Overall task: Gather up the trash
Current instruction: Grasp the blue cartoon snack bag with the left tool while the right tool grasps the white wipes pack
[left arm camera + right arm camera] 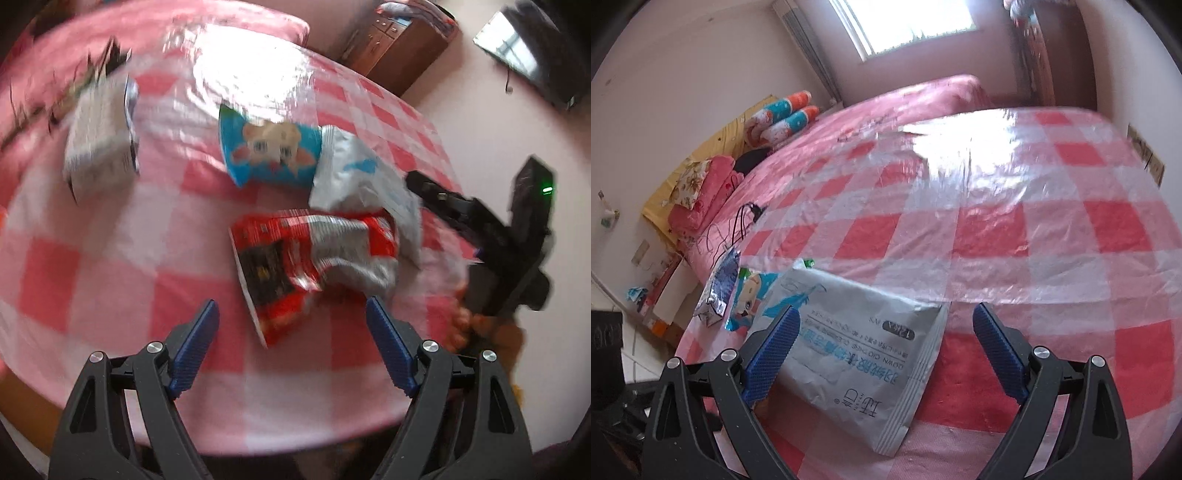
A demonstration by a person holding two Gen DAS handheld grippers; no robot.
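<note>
Here both jaws stand open: the left gripper hangs just before the red wrapper, while the silver pouch lies between the right gripper jaws, ungripped.

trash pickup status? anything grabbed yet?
Done: nothing visibly collected; no bin in view. In hand: nothing. The left gripper is open above the red wrapper; the right gripper is open over the silver pouch. Left: those two, the blue cartoon wrapper and the carton, all on the checkered cloth.
</note>
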